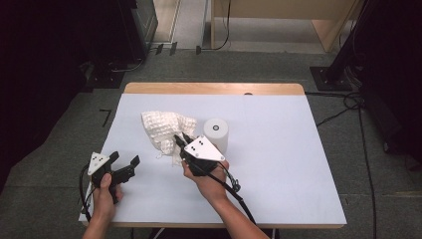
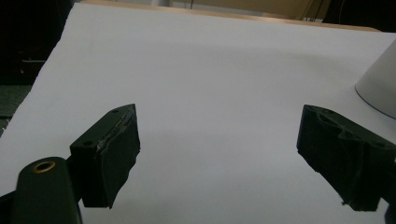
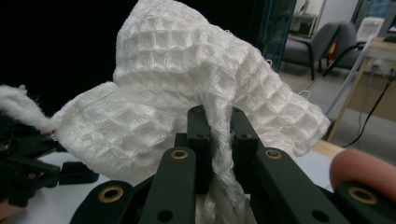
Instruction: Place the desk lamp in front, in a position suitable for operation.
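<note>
A white waffle-weave cloth point(image 1: 161, 127) hangs bunched above the middle of the white-covered table point(image 1: 278, 149). My right gripper point(image 1: 180, 137) is shut on a fold of it and holds it up off the surface. In the right gripper view the two jaws point(image 3: 217, 116) pinch a strand of the cloth point(image 3: 187, 79), which billows above and around them. My left gripper point(image 1: 124, 160) rests low at the table's front left, open, with nothing between its fingers. In the left gripper view its jaws point(image 2: 219, 112) stand wide apart over bare white surface.
A white cylinder point(image 1: 216, 132) stands upright just right of the cloth, close behind my right gripper; its edge shows at the right of the left gripper view point(image 2: 378, 84). A wooden table edge point(image 1: 214, 88) runs along the back. Cables and dark stands lie on the floor around.
</note>
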Tool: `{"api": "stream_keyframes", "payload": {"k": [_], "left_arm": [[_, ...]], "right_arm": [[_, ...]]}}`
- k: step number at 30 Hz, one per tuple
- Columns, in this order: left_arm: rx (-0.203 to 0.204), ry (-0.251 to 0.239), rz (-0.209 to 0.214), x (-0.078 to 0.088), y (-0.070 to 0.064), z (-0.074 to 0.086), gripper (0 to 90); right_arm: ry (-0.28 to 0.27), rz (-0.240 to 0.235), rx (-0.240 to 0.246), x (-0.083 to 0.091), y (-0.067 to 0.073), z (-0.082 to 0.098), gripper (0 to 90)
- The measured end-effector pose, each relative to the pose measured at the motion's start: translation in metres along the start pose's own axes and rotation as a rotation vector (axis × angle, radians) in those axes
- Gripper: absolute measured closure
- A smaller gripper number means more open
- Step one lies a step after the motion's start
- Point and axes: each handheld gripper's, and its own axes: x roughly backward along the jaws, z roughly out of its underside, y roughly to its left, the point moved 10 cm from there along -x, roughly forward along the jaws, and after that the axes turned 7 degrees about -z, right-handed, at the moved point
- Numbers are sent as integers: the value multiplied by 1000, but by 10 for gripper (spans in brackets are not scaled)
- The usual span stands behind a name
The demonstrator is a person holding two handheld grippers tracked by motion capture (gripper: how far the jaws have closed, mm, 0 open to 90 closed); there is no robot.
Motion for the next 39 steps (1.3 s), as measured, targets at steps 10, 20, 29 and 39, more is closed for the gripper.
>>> {"api": "stream_keyframes", "payload": {"k": [10,20,29,39], "left_arm": [[-7,5,0,0,0,1,135],[-7,4,-2,0,0,1,135],[-4,5,-4,0,0,1,135],[-5,5,-4,0,0,1,135]], "right_arm": [[-98,100,18,28,-34,-24,824],[-152,209,12,58,-76,-35,824],[-136,324,-26,86,-121,-19,824],[-49,449,-77,111,-169,25,824]]}}
